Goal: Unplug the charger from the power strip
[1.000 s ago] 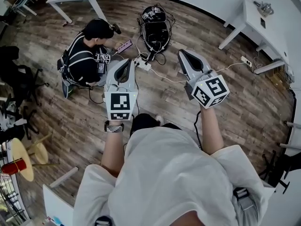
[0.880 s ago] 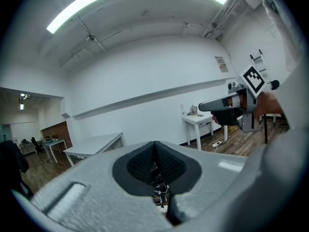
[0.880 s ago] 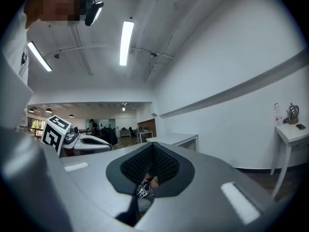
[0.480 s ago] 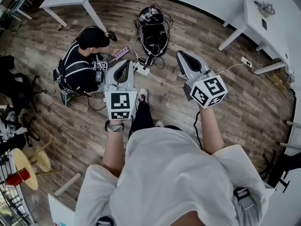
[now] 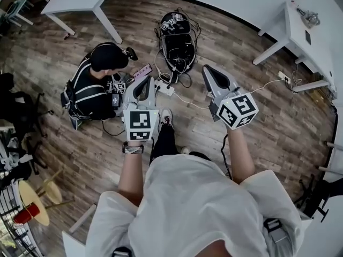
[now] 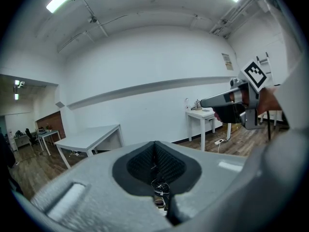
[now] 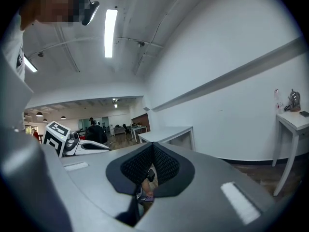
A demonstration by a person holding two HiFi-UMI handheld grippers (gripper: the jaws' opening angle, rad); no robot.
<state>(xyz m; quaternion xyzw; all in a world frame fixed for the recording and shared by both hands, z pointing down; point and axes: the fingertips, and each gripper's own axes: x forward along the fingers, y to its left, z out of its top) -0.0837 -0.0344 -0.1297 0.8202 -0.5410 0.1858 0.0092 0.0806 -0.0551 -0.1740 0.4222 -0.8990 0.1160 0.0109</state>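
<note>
obstacles: crouched person (image 5: 96,84) left of power strip (image 5: 165,88), cabled black gear (image 5: 178,42) behind | free: floor (image 5: 257,125) right

Left gripper (image 6: 154,159): 2 jaws closed, dark ribbed pads meeting on the centre line, nothing gripped between them. Right gripper (image 6: 203,102): upper right, roughly level, snout pointing left, marker cube (image 6: 254,74) at its rear. Background: long white table (image 6: 91,137) at left, small white table (image 6: 205,114) at right, both against the white wall (image 6: 145,66).

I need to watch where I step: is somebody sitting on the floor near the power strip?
Yes, a person in dark clothes sits on the floor close beside the power strip.
</note>
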